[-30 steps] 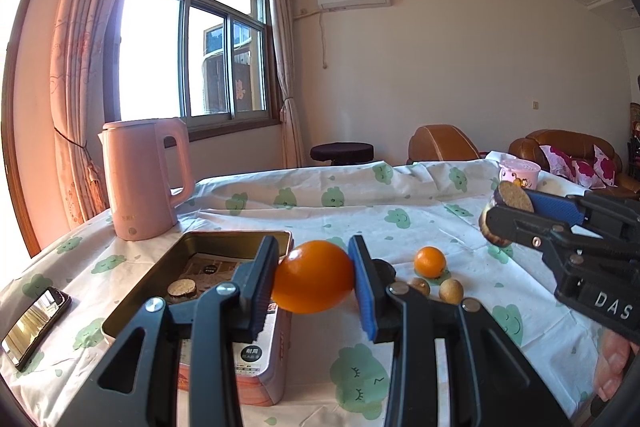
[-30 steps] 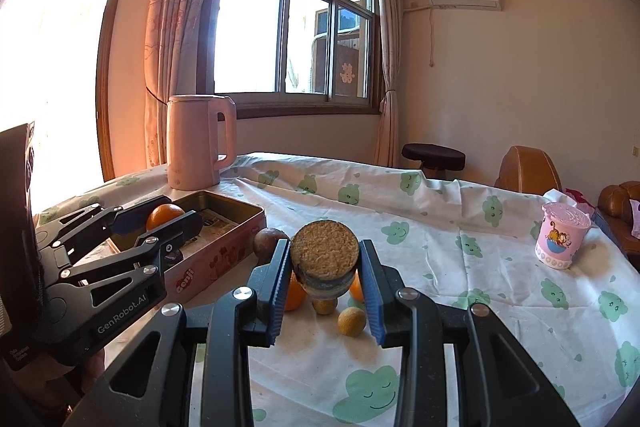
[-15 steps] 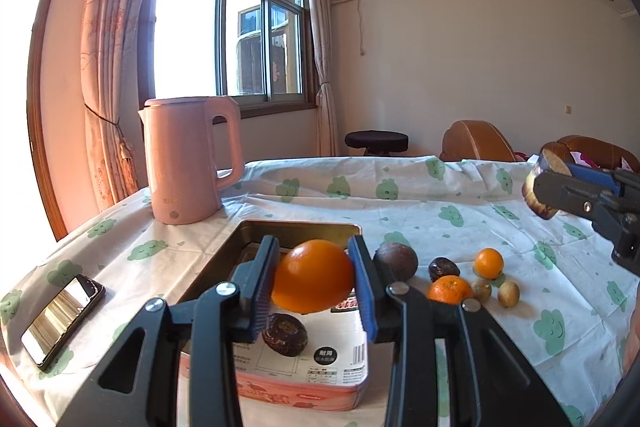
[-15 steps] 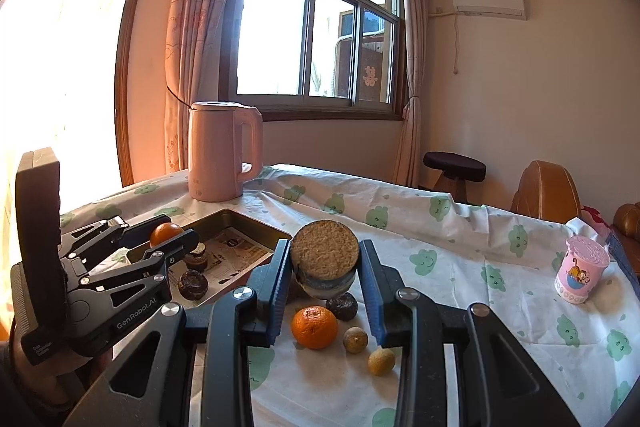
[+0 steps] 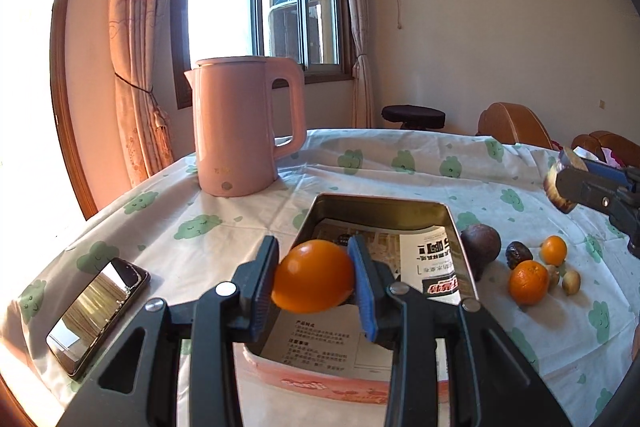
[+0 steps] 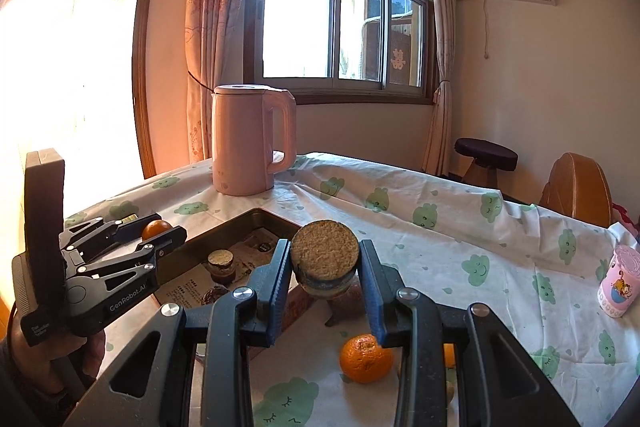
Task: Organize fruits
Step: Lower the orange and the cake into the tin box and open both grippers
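— Fruit in both grippers, yes? Start from the left.

— Left gripper (image 5: 316, 281) is closed on a smooth orange (image 5: 314, 281); both pads press its sides. Beyond and below the fingers lies the open tin box (image 5: 456, 227), with printed paper inside.

— And the other one?

— Right gripper (image 6: 323, 263) grips a round brown piece with a rough flat top (image 6: 323, 254). I cannot tell which fruit it is. Left of its fingers and a little beyond is the same box; below the right finger a wrinkled orange (image 6: 366, 359) lies on the tablecloth (image 6: 440, 227).

— So which step is this?

— I think it is the carrying step: both pieces are held above, not yet put in the box. The next move needs lowering each one over a free place in the box, then opening the jaws gently, so that nothing rolls.
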Demonstrator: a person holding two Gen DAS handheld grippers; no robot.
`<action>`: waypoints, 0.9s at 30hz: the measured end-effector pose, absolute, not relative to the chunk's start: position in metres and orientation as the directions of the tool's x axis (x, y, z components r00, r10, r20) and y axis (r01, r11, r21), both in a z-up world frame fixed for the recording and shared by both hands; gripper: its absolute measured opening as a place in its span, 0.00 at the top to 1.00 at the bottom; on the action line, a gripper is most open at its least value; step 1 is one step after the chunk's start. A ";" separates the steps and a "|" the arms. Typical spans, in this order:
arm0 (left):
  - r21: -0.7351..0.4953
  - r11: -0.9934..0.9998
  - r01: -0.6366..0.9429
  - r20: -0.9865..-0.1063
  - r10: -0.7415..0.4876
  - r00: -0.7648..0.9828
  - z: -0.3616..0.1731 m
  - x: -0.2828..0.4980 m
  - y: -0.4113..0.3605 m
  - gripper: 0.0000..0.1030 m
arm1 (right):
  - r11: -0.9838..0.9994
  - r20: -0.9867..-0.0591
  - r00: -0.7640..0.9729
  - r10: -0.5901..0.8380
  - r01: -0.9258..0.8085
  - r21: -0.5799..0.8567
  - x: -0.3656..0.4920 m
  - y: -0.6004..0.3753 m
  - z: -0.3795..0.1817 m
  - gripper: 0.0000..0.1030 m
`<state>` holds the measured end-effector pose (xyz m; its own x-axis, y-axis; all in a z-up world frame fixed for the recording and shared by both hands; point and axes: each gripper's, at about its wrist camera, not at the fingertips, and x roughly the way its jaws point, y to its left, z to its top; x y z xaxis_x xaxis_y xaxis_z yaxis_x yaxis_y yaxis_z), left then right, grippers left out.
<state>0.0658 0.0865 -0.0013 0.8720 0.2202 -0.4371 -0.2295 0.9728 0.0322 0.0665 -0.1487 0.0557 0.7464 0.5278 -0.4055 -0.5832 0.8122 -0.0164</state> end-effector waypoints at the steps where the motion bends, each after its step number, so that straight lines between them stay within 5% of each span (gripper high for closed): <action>1: 0.030 0.973 -0.227 -0.446 0.217 0.869 -0.003 0.067 0.089 0.64 | 0.808 -0.414 0.739 0.532 -0.589 -0.012 0.070 -0.144 0.053 0.66; 27: 0.046 0.982 -0.185 -0.527 0.181 0.831 -0.023 0.076 0.091 0.63 | 0.739 -0.560 0.614 0.557 -0.674 -0.005 0.091 -0.073 -0.004 0.66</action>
